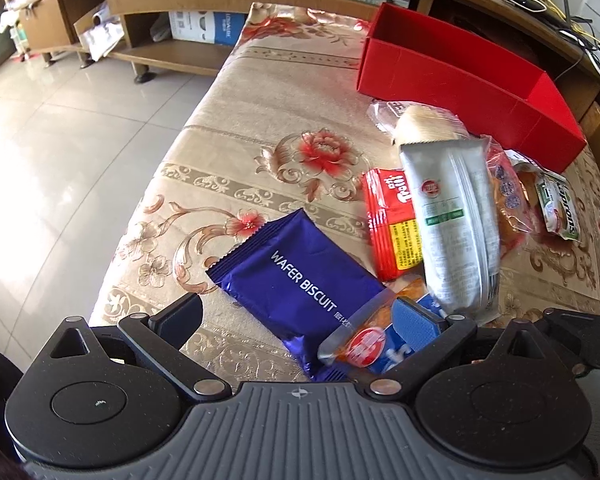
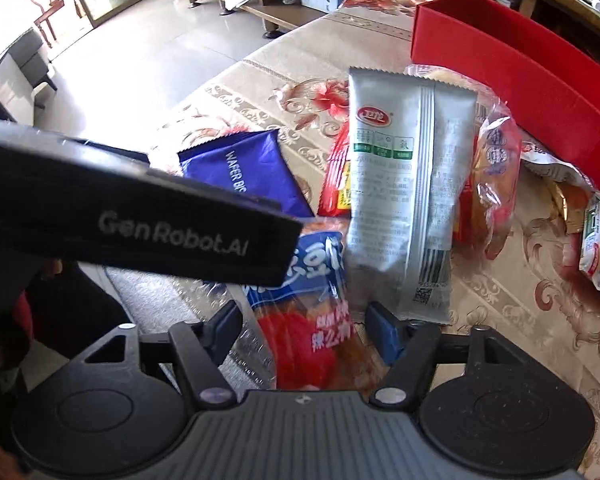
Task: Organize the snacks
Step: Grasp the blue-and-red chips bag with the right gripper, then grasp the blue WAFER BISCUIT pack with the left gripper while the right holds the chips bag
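Observation:
Snack packets lie on a floral tablecloth (image 1: pixel 260 128) before an empty red box (image 1: pixel 460 68). In the left wrist view, my left gripper (image 1: pixel 300 316) is open above a purple wafer biscuit pack (image 1: pixel 296 276); beside it lie a red Trolli pack (image 1: pixel 392 216), an upright silver pack (image 1: pixel 452 216) and a green pack (image 1: pixel 560 208). In the right wrist view, my right gripper (image 2: pixel 304 328) is open around a blue-and-red clear-wrapped pack (image 2: pixel 308 312), pads apart from it. The silver pack (image 2: pixel 404 184) stands just ahead. The left gripper's black body (image 2: pixel 140 216) crosses the left side.
The red box (image 2: pixel 520 80) stands at the back right of the table. A clear-wrapped pastry (image 2: pixel 496 184) lies right of the silver pack. Wooden shelving (image 1: pixel 160 20) lines the far wall. The table's left edge drops to a tiled floor (image 1: pixel 60 140).

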A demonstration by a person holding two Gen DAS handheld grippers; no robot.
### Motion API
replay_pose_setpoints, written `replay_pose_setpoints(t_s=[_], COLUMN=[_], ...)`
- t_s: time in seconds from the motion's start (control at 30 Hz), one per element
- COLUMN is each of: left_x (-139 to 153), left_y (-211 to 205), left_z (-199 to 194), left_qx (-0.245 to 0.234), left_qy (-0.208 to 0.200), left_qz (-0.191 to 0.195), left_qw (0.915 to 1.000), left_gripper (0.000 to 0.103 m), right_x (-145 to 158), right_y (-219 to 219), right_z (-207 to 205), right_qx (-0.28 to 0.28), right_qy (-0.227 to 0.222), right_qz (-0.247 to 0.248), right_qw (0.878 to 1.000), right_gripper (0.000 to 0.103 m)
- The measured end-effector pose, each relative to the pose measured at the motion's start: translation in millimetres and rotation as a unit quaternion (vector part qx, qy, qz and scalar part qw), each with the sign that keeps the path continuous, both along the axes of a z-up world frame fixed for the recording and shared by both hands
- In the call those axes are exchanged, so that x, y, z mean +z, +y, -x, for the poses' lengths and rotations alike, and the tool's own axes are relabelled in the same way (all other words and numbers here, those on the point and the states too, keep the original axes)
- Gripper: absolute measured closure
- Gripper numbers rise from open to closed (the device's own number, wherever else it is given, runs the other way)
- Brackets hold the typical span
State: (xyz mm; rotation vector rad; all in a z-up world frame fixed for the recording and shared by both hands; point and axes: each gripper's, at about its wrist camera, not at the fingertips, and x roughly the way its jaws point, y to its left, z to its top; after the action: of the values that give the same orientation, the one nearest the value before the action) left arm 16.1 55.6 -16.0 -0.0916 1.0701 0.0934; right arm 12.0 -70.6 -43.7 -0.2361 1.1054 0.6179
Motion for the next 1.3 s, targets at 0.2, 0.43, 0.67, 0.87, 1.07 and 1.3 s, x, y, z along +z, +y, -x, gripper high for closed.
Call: replay_pose_setpoints(t_s=[0.2,0.43,0.67,0.87,1.07,1.3], left_x=[-2,-1,0,11,-4,-11], left_y=[-1,-16,-28,-31,-12,12], left_z=[-2,-3,-8,-16,-24,-22], left_qx=[-0.001,-0.023,-0.040,-0.070,-0.023,0.031], left_qy=[0.004,0.002,0.001,-0.011,0.024,0.058], left_qz=[0.007,0.005,0.004,0.002,-0.020,0.034], left_qw=[1.0000,0.9997,0.9992,0.9975,0.9992,0.9973], left_gripper=[0.001,0.001,0.001,0.001,0.003,0.003], right_x=[1,10,27,21,11,8], right_y=[-23,-52,-90,-106,-99,-85], right_z=[2,17,26,20,15,11], right_qx=[-0.034,-0.072,-0.115,-0.149,-0.150,-0.133], right_qy=[0.040,0.041,0.034,0.039,0.045,0.042], right_qz=[-0.038,-0.043,-0.064,-0.058,-0.045,-0.038], right_qw=[0.998,0.996,0.991,0.986,0.987,0.990], right_gripper=[0.066,0.068,0.068,0.068,0.068,0.068])
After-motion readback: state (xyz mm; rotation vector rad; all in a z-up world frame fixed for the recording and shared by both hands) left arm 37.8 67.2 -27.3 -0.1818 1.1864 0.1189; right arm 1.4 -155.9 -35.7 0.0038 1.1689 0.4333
